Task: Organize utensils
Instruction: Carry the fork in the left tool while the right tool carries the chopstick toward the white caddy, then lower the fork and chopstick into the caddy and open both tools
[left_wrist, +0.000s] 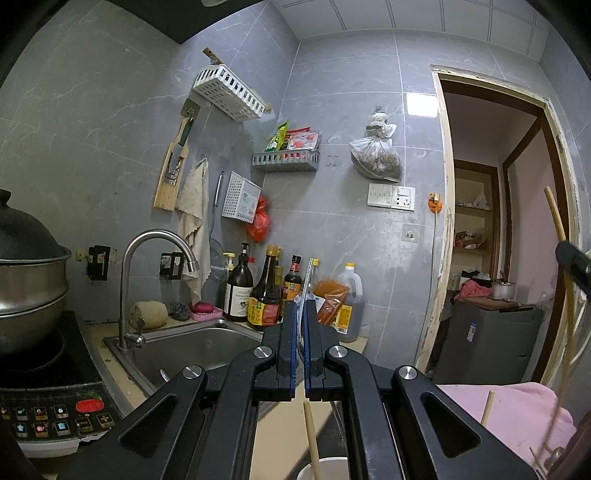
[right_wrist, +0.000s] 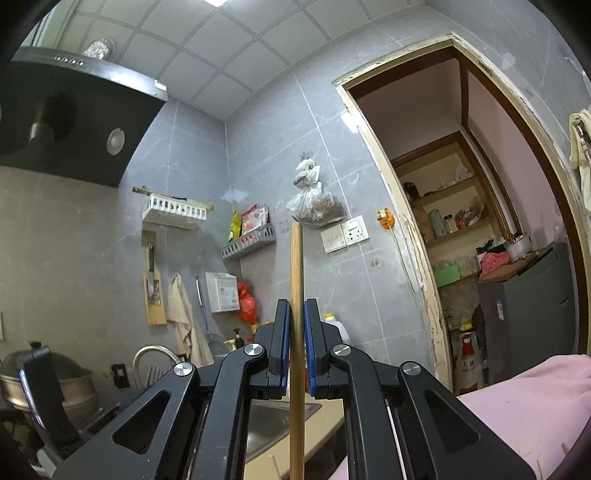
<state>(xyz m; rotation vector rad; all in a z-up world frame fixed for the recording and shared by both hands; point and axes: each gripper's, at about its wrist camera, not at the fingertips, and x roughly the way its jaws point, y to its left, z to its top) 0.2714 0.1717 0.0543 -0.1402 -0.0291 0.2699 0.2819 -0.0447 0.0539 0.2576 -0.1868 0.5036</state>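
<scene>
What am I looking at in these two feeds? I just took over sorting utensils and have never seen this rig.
There is no robot arm. A person carries a hand-held gripper in each hand, and each has a wide-angle camera looking forward along its two black fingers.

The left wrist view shows the left hand-held gripper, shut on a thin metal chopstick that stands up between its blue pads. Behind it are the sink, the faucet, sauce bottles and a steamer pot on the cooktop. Low in this view a white cup holds another wooden chopstick.

The right wrist view shows the right hand-held gripper, shut on a wooden chopstick held upright, with the same kitchen wall and a doorway beyond. A pink cloth lies at lower right.
</scene>
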